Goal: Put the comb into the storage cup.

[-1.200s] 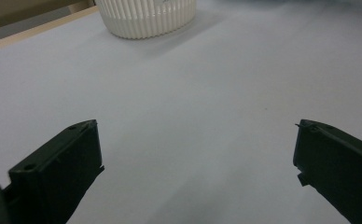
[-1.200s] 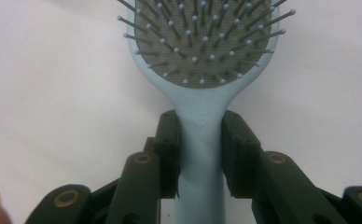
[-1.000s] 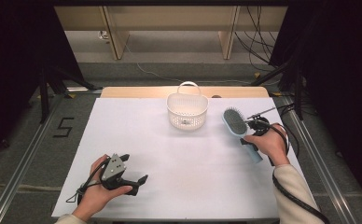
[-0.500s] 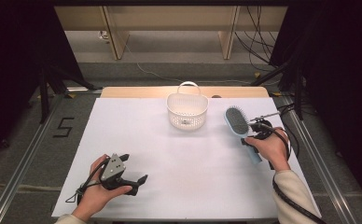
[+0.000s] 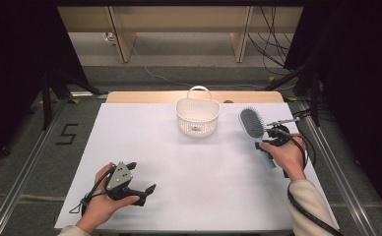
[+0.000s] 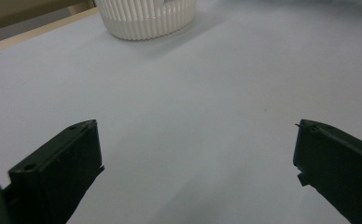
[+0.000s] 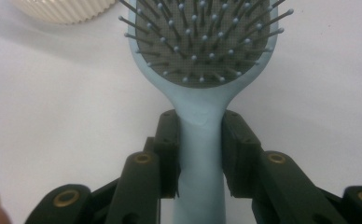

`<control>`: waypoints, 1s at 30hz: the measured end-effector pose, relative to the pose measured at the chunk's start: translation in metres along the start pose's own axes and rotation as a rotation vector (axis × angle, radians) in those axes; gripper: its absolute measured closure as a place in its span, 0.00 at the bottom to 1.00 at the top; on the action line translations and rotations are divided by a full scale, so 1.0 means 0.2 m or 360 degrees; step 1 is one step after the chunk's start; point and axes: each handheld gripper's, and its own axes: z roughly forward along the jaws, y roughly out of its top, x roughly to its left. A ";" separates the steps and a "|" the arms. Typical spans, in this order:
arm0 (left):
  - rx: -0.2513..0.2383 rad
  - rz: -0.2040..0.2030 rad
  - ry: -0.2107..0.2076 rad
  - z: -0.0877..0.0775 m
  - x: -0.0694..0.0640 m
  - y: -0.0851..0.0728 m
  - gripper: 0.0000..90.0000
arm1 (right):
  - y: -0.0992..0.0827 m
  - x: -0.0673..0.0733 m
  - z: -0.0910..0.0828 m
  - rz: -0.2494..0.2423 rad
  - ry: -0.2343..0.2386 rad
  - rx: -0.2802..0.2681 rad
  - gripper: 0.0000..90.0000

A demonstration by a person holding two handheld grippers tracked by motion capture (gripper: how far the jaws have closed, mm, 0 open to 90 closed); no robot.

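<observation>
A light blue hairbrush [image 5: 253,125] with a grey bristle pad lies at the right of the white table, bristles up. My right gripper [image 5: 271,135] is shut on its handle, just below the head; in the right gripper view the two black pads [image 7: 167,140] press the hairbrush [image 7: 200,140] handle from both sides. A white ribbed basket [image 5: 197,117] with a handle stands at the far middle of the table, left of the brush head. My left gripper [image 5: 142,179] rests near the front left of the table, open, with bare table between its jaws [image 6: 195,149]. The basket [image 6: 146,16] shows far ahead of it.
The white table top [image 5: 189,172] ends in a wooden strip at the far edge. Metal rails run along both sides of the table. Cables trail from both grippers, and more cables lie on the floor beyond the far right corner.
The right gripper and the hairbrush have shifted slightly to the right, away from the basket. The left gripper has stayed where it was.
</observation>
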 end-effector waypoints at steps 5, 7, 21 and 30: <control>0.0000 0.0002 0.0002 0.00 0.00 0.00 0.01 | 0.00 0.00 -0.01 0.0002 -0.0004 -0.0022 0.79; 0.0000 0.0003 0.0001 0.00 0.00 0.00 0.01 | 0.01 0.00 -0.01 0.0001 -0.0006 -0.0043 0.79; 0.0000 0.0001 0.0000 0.00 0.00 0.00 0.01 | 0.01 0.00 -0.03 0.0031 -0.0019 -0.0132 0.79; 0.0001 0.0001 -0.0001 0.00 0.00 0.00 0.01 | 0.02 0.00 -0.04 0.0033 -0.0031 -0.0194 0.79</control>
